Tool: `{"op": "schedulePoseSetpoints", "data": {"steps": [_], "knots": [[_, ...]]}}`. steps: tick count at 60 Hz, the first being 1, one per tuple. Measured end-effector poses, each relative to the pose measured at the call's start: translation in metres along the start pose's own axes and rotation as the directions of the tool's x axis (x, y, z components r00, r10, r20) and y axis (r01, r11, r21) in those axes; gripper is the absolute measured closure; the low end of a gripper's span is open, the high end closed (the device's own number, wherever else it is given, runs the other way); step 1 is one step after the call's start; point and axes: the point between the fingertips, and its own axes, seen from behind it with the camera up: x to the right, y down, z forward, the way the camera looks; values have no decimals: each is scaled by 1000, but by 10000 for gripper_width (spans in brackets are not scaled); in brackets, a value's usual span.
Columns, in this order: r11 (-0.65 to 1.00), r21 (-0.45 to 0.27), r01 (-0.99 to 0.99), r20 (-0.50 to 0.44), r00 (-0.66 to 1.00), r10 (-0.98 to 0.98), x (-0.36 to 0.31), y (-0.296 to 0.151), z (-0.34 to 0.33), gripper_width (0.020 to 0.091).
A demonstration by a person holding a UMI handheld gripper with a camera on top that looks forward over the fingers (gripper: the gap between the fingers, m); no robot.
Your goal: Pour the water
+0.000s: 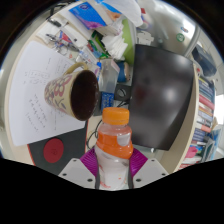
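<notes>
Bottle (114, 150) upright between the gripper's fingers, orange screw cap on top, clear body with a pale label, lower part running out of sight below; it sits at the near middle of the desk scene, directly ahead of the camera; purple pads (90, 161) show against its left and right sides, so the gripper (113, 168) appears closed narrow on the bottle's body, both fingers against it; whether the bottle's base rests on anything cannot be seen.

Mug (73, 92) just beyond and left of the bottle, tipped so its mouth faces the camera; pale outside with reddish markings, dark inside; contents cannot be made out; it lies over a white sheet of paper (30, 85) with small printed marks.

Counts: one bottle; one mug; one gripper, two fingers; one black monitor-like panel (160, 95) to the right of the bottle, standing upright behind it; one red-and-black flat object (52, 150) near the left finger, identity unclear.

Beyond the mug, clutter of boxes and packets (105, 25), blue, white and green, too jumbled to count; stack of coloured spines (205, 100) at the far right, beside the dark panel.
</notes>
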Motion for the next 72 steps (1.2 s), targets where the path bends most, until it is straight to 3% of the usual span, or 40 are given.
{"op": "schedulePoseSetpoints", "data": {"steps": [16,25,31,37,51,61,72], "knots": [[965,-6,262,-25,965,-262,-1,-17,5,731],[970,-2,244,-9,970,-244,-6,-21,6,728],[997,44,70,10,997,-71,2,-30,-3,728],[964,90,-251,47,968,248,21,-34,-18,711],[533,115,-838,111,544,831,50,-3,-32,712],[187,136,-973,176,209,962,30,14,-23,715],[-22,89,-996,224,-2,975,-15,26,0,714]]}}
